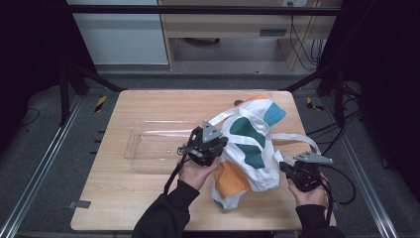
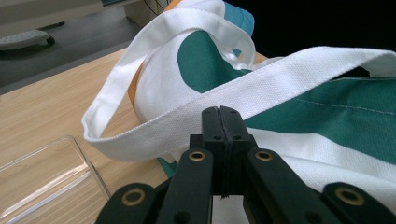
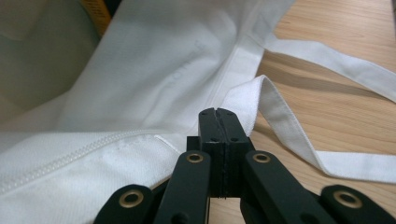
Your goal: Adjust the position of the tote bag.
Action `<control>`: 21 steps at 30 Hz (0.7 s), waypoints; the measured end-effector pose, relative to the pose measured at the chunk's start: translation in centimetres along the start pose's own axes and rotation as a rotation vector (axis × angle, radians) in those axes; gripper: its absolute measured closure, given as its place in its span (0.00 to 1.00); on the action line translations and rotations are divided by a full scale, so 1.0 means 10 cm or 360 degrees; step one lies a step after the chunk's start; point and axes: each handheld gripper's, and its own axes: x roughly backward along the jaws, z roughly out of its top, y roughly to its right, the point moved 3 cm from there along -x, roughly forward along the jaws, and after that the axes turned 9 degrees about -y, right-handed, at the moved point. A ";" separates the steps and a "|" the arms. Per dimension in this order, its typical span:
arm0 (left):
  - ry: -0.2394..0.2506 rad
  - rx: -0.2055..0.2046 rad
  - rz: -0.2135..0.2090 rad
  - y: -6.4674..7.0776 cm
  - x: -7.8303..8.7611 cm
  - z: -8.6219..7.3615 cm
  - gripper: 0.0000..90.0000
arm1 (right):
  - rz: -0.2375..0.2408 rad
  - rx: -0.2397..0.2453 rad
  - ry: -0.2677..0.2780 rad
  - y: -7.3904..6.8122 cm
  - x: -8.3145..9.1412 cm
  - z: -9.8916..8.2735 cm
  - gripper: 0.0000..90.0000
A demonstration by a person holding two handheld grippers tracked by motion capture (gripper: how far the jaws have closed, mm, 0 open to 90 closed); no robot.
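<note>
Seen from above: one wooden tabletop, one clear plastic tray left of centre, one white tote bag with teal and orange patches at right of centre, two white straps trailing. Two hand-held grippers, one per hand. Left hand-held gripper at the bag's left edge, jaws pressed together, tips just against a strap. Right hand-held gripper at the bag's right edge, jaws likewise closed; impossible to tell whether cloth was pinched in either.

My wooden table carries a clear plastic tray at nine o'clock and the tote bag at three.
</note>
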 end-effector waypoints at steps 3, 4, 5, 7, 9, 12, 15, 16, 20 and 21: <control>0.0018 0.0038 -0.0018 -0.06 0.04 0.00 1.00 | -0.0051 -0.0014 -0.0006 0.05 0.01 0.00 1.00; 0.0018 0.0050 -0.0029 -0.09 0.05 -0.01 1.00 | -0.0051 -0.0014 -0.0006 0.05 0.01 0.00 1.00; 0.0020 0.0063 -0.0038 -0.11 0.06 -0.01 1.00 | -0.0064 -0.0012 -0.0002 0.06 0.01 0.01 1.00; 0.0020 0.0066 -0.0041 -0.13 0.08 -0.02 1.00 | -0.0093 -0.0016 -0.0007 0.09 0.02 0.01 1.00; 0.0021 0.0051 -0.0039 -0.13 0.09 -0.05 1.00 | -0.0102 -0.0051 -0.0018 0.12 0.02 0.00 1.00; 0.0034 0.0042 -0.0039 -0.09 0.09 -0.11 1.00 | -0.0121 -0.0082 -0.0016 0.18 0.03 -0.02 1.00; 0.0039 0.0031 -0.0036 -0.06 0.07 -0.20 1.00 | -0.0123 -0.0069 -0.0020 0.19 0.02 -0.03 1.00; 0.0034 0.0026 -0.0025 -0.05 0.06 -0.22 1.00 | -0.0128 -0.0050 -0.0030 0.19 -0.02 -0.04 1.00; 0.0024 0.0020 -0.0008 -0.05 0.03 -0.29 1.00 | -0.0122 -0.0042 -0.0057 0.18 -0.06 -0.05 1.00; 0.0025 0.0023 -0.0008 -0.05 0.02 -0.30 1.00 | -0.0125 -0.0034 -0.0054 0.18 -0.07 -0.06 1.00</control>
